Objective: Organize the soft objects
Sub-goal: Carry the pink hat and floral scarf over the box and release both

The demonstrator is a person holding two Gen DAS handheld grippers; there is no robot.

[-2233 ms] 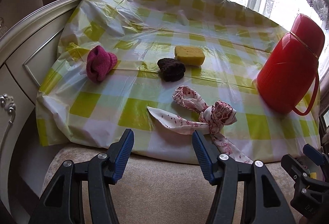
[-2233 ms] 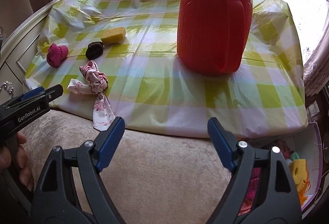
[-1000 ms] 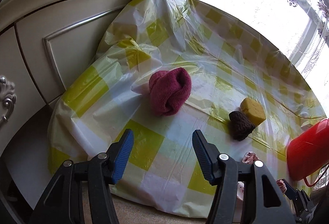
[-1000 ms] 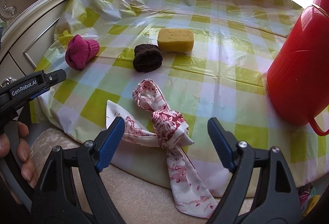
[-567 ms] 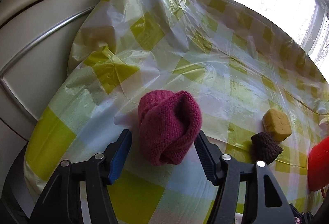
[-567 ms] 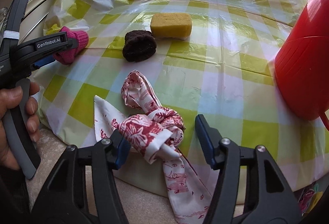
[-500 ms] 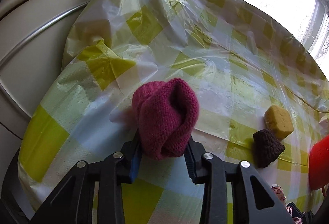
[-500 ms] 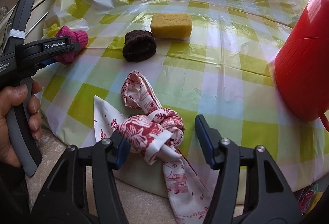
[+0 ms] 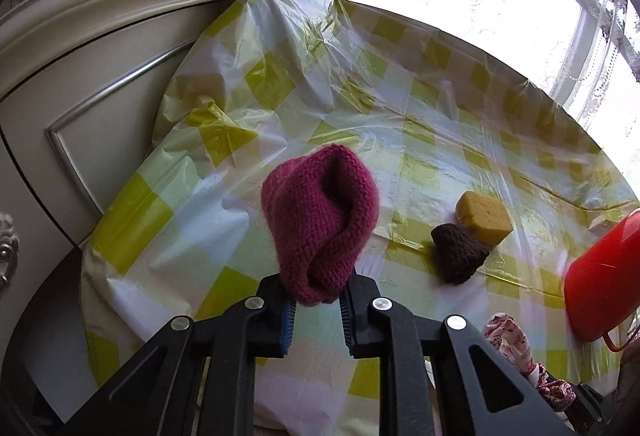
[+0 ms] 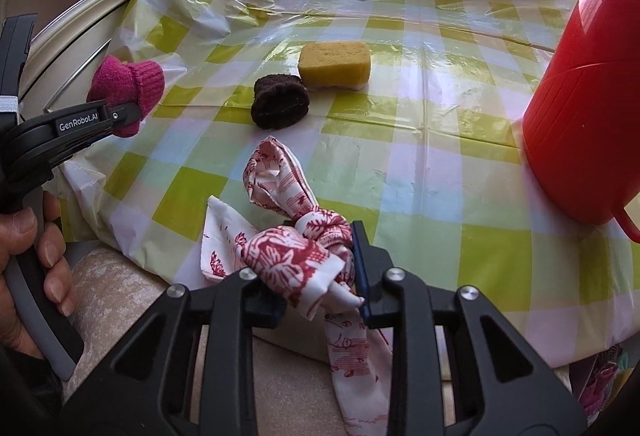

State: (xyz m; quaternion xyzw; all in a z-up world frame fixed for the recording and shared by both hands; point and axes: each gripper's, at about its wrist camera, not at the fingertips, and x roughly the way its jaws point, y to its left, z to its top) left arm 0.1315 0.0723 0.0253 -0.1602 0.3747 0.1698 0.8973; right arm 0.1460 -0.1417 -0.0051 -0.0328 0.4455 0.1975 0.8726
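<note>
My left gripper (image 9: pixel 316 310) is shut on a magenta knitted sock (image 9: pixel 320 220) and holds it lifted above the green-checked tablecloth (image 9: pixel 420 124); the sock also shows in the right wrist view (image 10: pixel 128 88). My right gripper (image 10: pixel 316 296) is shut on the knot of a red-and-white printed cloth (image 10: pixel 296 256) at the table's near edge; its tail hangs down. A dark brown knitted sock (image 10: pixel 280 106) and a yellow sponge (image 10: pixel 335 65) lie side by side mid-table.
A tall red thermos jug (image 10: pixel 584 108) stands at the right of the table. A cream carved cabinet (image 9: pixel 80 76) stands at the left. Curtains and a bright window are behind. A beige cushion (image 10: pixel 120 292) lies below the near edge.
My left gripper closed on the magenta sock and lifted it off the cloth. My right gripper closed on the knot of the printed cloth.
</note>
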